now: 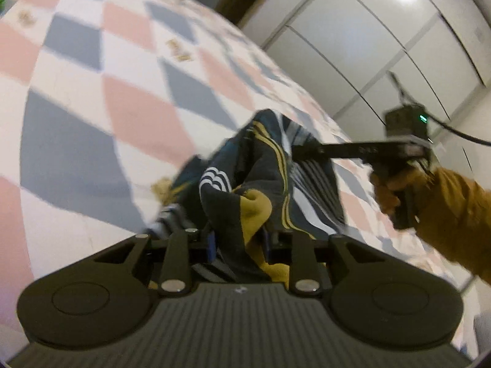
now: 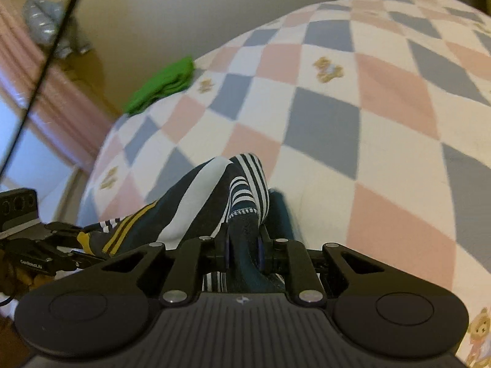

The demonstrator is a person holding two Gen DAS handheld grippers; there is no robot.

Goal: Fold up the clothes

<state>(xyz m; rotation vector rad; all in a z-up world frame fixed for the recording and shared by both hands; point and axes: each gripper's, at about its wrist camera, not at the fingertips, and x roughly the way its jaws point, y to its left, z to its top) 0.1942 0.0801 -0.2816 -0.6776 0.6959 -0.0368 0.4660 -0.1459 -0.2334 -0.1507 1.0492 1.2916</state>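
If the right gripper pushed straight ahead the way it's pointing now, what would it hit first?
The right gripper is already shut on the dark striped garment, so it would push that cloth first. Just beyond lies the checkered bedspread; depth is hard to judge through the fisheye.

Garment [image 1: 260, 178]: dark navy with teal patches, white stripes, mustard-gold stripes and a mustard lining. Bedspread [image 1: 92, 98]: white, pink and grey-blue diamond check with small brown teddy bears [image 2: 328, 69]; green cloth [image 2: 162, 86] at its edge. Grippers black, blue pads [image 2: 260, 251]; sleeve [image 1: 457, 214] mustard-brown, wardrobe doors [image 1: 383, 40] white.
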